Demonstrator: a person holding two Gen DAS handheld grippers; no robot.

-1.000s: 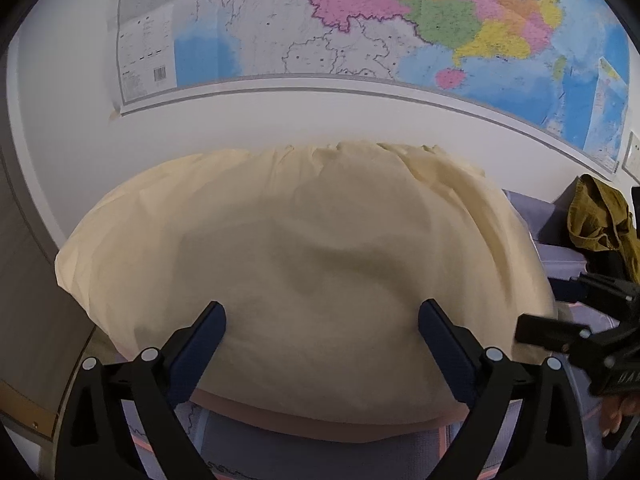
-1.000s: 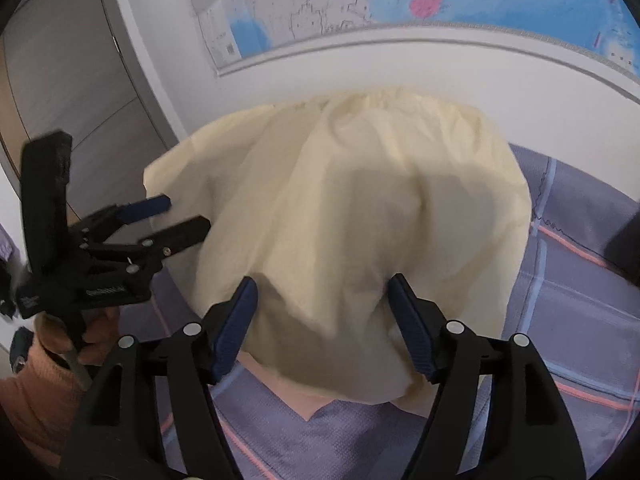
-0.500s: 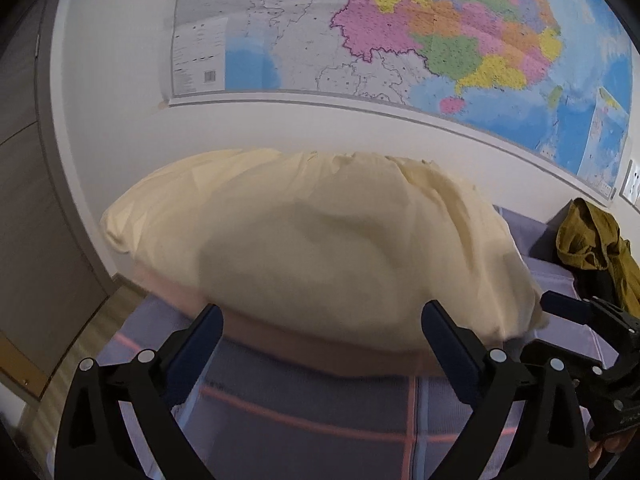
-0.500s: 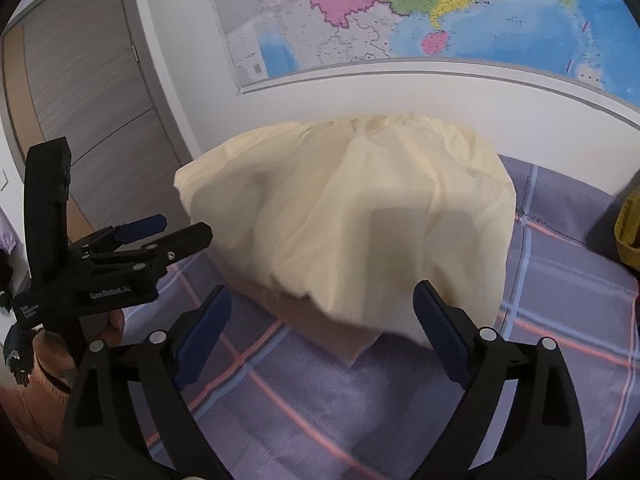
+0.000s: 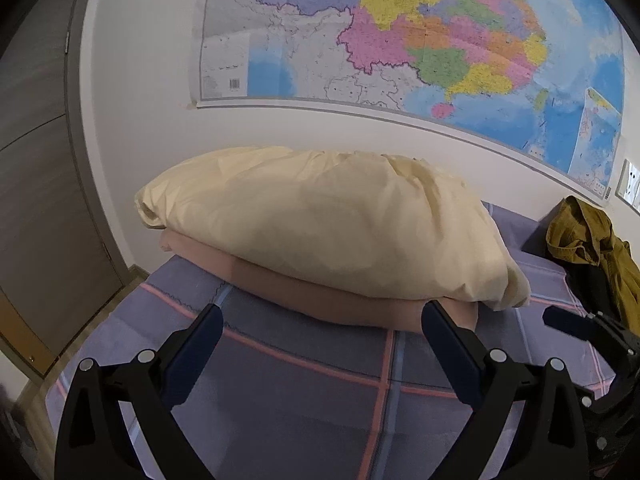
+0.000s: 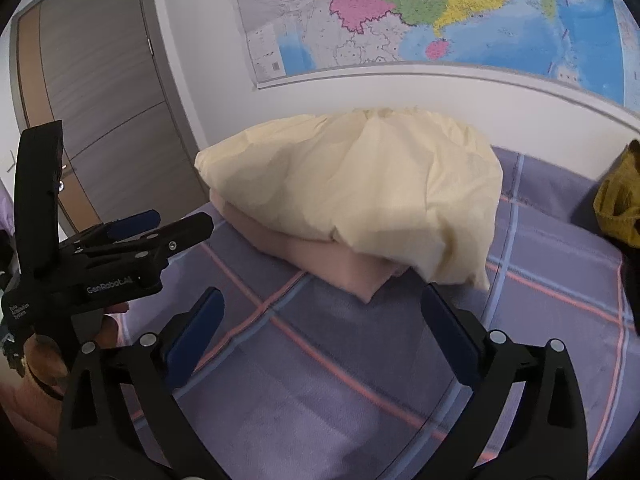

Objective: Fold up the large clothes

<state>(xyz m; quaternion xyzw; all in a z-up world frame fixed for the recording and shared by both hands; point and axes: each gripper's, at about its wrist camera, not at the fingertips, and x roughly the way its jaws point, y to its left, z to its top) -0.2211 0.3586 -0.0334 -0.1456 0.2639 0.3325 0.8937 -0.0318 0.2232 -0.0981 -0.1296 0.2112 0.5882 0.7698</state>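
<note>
A folded cream-yellow garment (image 5: 328, 228) lies on top of a folded pink one (image 5: 320, 292) on the bed, against the wall. The same stack shows in the right wrist view, cream garment (image 6: 360, 184) over pink garment (image 6: 320, 260). My left gripper (image 5: 320, 340) is open and empty, a little short of the stack. My right gripper (image 6: 320, 320) is open and empty too, short of the stack's near corner. The left gripper (image 6: 176, 224) also shows at the left of the right wrist view.
The bed has a purple checked sheet (image 5: 304, 392) with pink and blue lines. A mustard-olive garment (image 5: 588, 248) lies heaped at the right by the wall. A large map (image 5: 400, 40) hangs on the wall. A grey-brown door (image 6: 100, 100) stands at the left.
Both grippers have drawn back from the cream garment, which was right between the fingers a second ago. The stack now lies farther off and the bed sheet shows in front.
</note>
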